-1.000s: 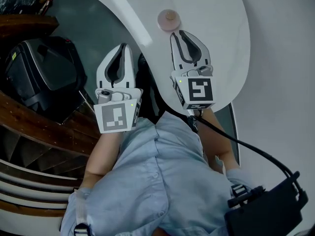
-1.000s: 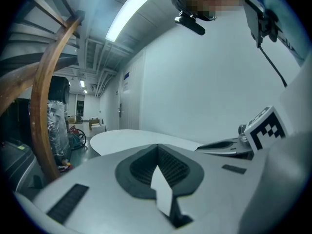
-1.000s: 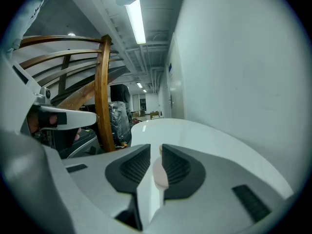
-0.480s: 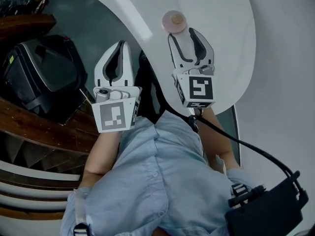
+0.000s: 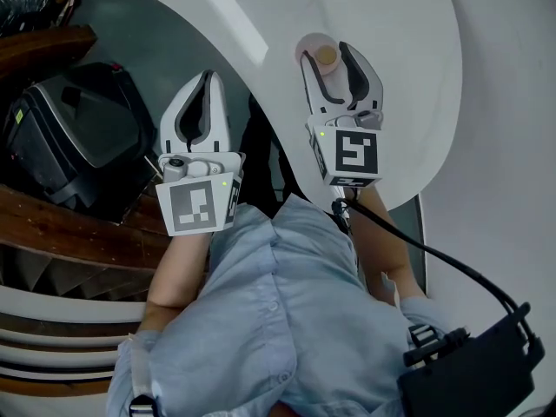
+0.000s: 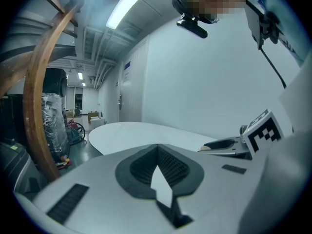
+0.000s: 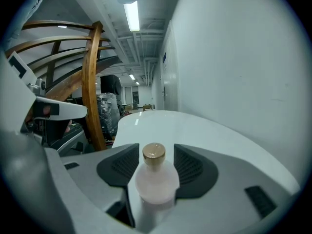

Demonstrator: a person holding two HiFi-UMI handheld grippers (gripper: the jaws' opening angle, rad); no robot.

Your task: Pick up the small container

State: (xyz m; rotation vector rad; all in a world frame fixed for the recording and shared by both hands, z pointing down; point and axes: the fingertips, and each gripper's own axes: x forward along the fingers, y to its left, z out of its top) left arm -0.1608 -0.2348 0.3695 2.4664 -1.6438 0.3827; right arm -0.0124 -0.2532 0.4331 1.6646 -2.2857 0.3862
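Observation:
The small container [image 5: 314,53] is a pale pink bottle with a tan cap, upright on the white table [image 5: 391,24]. My right gripper [image 5: 327,55] has just been opening its jaws and now stands open, with the bottle [image 7: 155,179] between the dark pads [image 7: 192,165]. I see no pad pressing on it. The bottle sits nearer the left finger in the head view. My left gripper [image 5: 206,78] hovers beside the table's edge over the dark floor, shut and empty. In the left gripper view its jaws [image 6: 157,149] meet at the tips.
A black case [image 5: 69,137] lies on the floor at the left, beside curved wooden rails [image 5: 52,224]. A black pack [image 5: 469,376] with a cable hangs at lower right. A pale wall borders the table [image 7: 161,121] on the right.
The right gripper moved forward to the bottle and its jaws spread around it. The left gripper shifted slightly forward and left, still shut.

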